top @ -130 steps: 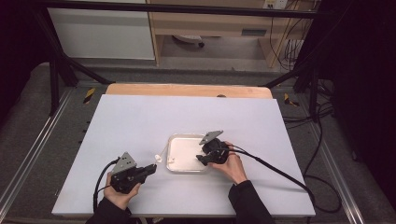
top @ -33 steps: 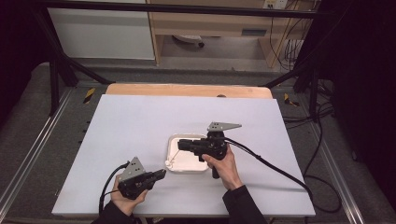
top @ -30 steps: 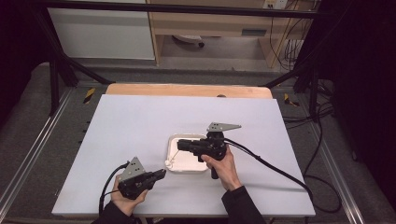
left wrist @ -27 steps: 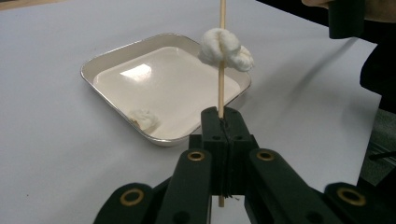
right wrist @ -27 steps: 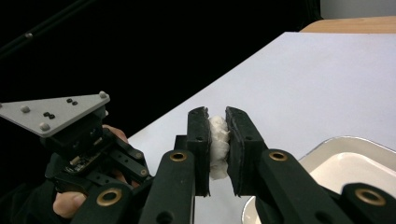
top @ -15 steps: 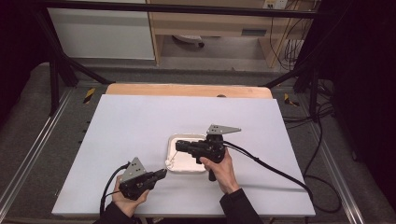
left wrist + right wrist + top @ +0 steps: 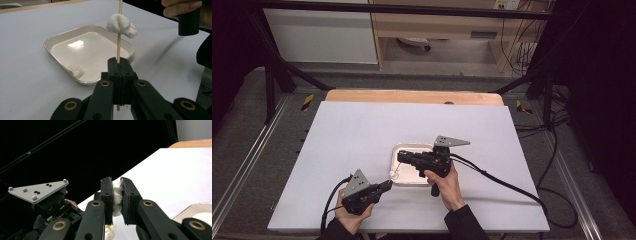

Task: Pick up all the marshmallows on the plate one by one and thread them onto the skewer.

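My left gripper (image 7: 387, 184) (image 7: 119, 65) is near the table's front edge, shut on the lower part of a thin wooden stick (image 7: 119, 47) that stands upright. A white soft lump (image 7: 121, 25) (image 7: 396, 173) is threaded on the stick above the jaws. My right gripper (image 7: 400, 157) (image 7: 116, 182) reaches in level from the right, over the tray, and is shut on a second white lump (image 7: 117, 195) at the stick's top end. The first lump (image 7: 110, 230) hangs just under those jaws. A third lump (image 7: 75, 70) lies in the shallow white tray (image 7: 417, 182) (image 7: 50, 42).
The tray sits at the middle front of a white tabletop (image 7: 362, 130). A wooden strip (image 7: 412, 96) runs along the far edge. Black cables (image 7: 502, 185) trail from the right gripper across the table's right side. Open tabletop lies left of and behind the tray.
Since the earliest frame the right gripper has risen from the tray and turned to point left, and the left has moved right. In the last second the right gripper edged slightly down-left.
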Demonstrator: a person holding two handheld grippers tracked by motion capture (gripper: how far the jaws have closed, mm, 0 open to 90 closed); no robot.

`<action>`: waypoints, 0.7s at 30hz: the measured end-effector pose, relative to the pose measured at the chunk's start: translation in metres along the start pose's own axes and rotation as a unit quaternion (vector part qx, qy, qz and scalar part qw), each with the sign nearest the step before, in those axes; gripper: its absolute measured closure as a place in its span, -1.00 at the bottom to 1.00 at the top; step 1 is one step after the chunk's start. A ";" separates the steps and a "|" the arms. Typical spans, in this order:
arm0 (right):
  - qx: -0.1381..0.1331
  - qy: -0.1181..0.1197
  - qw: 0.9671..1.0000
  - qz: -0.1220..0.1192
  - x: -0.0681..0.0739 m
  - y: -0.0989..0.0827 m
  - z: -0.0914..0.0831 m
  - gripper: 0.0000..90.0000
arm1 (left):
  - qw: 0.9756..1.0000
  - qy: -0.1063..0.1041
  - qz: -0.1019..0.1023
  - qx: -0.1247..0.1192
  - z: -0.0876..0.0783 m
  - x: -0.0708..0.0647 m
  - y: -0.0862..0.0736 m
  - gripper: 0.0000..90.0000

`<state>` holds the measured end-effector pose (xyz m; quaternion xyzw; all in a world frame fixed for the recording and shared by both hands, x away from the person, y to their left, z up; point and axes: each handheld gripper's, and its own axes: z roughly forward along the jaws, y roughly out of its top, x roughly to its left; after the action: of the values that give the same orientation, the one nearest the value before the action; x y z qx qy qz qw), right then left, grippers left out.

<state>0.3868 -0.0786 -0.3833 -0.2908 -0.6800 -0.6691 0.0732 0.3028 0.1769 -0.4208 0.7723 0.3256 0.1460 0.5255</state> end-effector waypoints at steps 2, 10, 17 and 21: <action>-0.004 0.000 1.000 -0.001 0.000 -0.001 0.000 0.81 | 1.000 0.003 0.000 -0.005 -0.001 0.000 0.001 0.99; 0.060 0.012 0.998 -0.010 0.004 -0.019 0.020 0.80 | 1.000 0.008 0.000 -0.012 -0.002 0.000 0.008 0.99; 0.056 -0.019 0.998 -0.016 0.007 -0.009 0.014 0.44 | 1.000 0.009 0.003 -0.005 0.000 0.003 0.005 0.98; 0.064 -0.052 0.996 -0.041 0.009 0.001 0.005 0.07 | 1.000 0.006 -0.001 -0.004 -0.001 0.008 0.004 0.98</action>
<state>0.3814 -0.0717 -0.3788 -0.2921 -0.7355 -0.6107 0.0284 0.3096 0.1818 -0.4175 0.7691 0.3294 0.1515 0.5264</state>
